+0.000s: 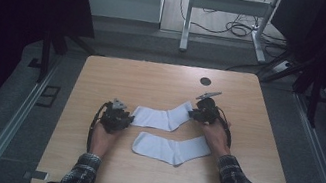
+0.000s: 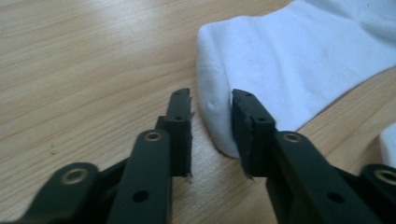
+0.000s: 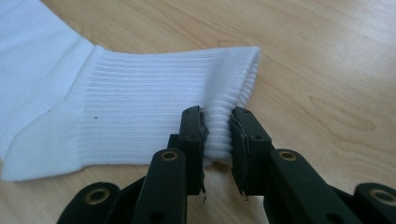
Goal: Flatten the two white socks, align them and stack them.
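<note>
Wooden bench [image 1: 103, 76], two white socks mid-bench. Left gripper [image 2: 212, 135] at far sock [image 1: 162, 118] toe, jaws narrow, pads apparently not pinching. Right gripper [image 3: 217, 140] jaws clamp its ribbed cuff. Near sock [image 1: 171, 149] lies flat, untouched.

Dim and cool-toned from the high view; dark, nearly black at left and right edges, brighter on the floor [image 1: 206, 8] beyond the table [image 1: 162, 81]. Low resolution, soft detail. Even, brighter light in both gripper views; mild glare on wood, faint shadows under the sock [image 3: 140, 107]. Blurred near jaws at bottom.
</note>
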Demonstrator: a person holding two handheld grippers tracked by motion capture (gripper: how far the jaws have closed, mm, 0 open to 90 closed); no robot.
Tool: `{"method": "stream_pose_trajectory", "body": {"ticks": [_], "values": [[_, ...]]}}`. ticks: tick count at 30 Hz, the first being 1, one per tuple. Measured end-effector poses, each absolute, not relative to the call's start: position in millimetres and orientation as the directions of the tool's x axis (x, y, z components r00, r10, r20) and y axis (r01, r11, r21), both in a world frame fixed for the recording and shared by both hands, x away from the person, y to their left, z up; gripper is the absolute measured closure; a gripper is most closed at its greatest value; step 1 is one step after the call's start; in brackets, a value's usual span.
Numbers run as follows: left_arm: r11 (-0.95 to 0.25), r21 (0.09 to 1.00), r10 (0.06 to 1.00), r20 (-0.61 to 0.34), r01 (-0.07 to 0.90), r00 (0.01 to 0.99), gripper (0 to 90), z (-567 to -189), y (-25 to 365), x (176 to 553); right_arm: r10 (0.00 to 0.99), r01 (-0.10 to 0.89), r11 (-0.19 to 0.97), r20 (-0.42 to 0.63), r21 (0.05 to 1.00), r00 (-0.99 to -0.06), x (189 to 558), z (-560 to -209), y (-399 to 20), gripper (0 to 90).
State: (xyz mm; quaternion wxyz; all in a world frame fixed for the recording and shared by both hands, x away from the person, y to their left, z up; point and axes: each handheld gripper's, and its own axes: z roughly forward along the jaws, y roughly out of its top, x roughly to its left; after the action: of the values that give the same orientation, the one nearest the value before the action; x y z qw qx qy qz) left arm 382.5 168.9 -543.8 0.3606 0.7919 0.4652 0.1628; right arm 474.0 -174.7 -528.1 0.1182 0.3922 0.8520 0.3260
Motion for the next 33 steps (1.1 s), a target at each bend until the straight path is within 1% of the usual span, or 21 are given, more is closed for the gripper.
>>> {"method": "stream_pose_trajectory", "body": {"ticks": [3, 5, 9, 10, 14, 17, 20, 25, 33], "values": [[-0.303, 0.722, 0.853, -0.085, 0.622, 0.515, 78.5, -543.8, 168.1, 382.7, 0.736, 0.586, 0.484, 0.059, 0.65, -0.674, 468.3, -527.9, -177.8, 76.1], [-0.308, 0.725, 0.855, -0.073, 0.617, 0.513, 82.7, -543.7, 165.1, 382.4, 0.733, 0.584, 0.481, 0.065, 0.654, -0.677, 465.0, -528.2, -180.0, 76.8], [-0.321, 0.726, 0.859, -0.047, 0.608, 0.51, 85.9, -543.4, 161.1, 381.4, 0.729, 0.578, 0.491, 0.056, 0.652, -0.683, 459.9, -526.0, -182.9, 77.7], [-0.32, 0.728, 0.859, -0.046, 0.606, 0.509, 85.9, -543.4, 160.4, 381.3, 0.729, 0.578, 0.491, 0.056, 0.652, -0.683, 459.9, -526.0, -182.9, 77.7], [-0.28, 0.746, 0.857, -0.089, 0.605, 0.507, 86.5, -542.4, 161.4, 381.0, 0.731, 0.568, 0.492, 0.042, 0.66, -0.682, 453.0, -522.2, -187.1, 78.5], [-0.283, 0.753, 0.855, -0.083, 0.594, 0.512, 86.6, -540.5, 160.6, 380.0, 0.736, 0.569, 0.48, 0.048, 0.668, -0.676, 450.8, -519.1, -190.4, 78.8], [-0.277, 0.784, 0.852, -0.067, 0.555, 0.52, 86.6, -531.0, 159.9, 375.9, 0.736, 0.558, 0.469, 0.047, 0.685, -0.675, 445.5, -512.4, -195.2, 78.8], [-0.255, 0.811, 0.844, -0.078, 0.526, 0.53, 86.6, -520.5, 160.7, 370.7, 0.737, 0.547, 0.44, 0.061, 0.713, -0.673, 437.6, -502.2, -202.9, 78.8], [-0.245, 0.828, 0.825, -0.095, 0.504, 0.557, 86.6, -509.9, 159.9, 362.9, 0.734, 0.528, 0.422, 0.063, 0.737, -0.676, 426.7, -491.6, -211.5, 78.8]]}}
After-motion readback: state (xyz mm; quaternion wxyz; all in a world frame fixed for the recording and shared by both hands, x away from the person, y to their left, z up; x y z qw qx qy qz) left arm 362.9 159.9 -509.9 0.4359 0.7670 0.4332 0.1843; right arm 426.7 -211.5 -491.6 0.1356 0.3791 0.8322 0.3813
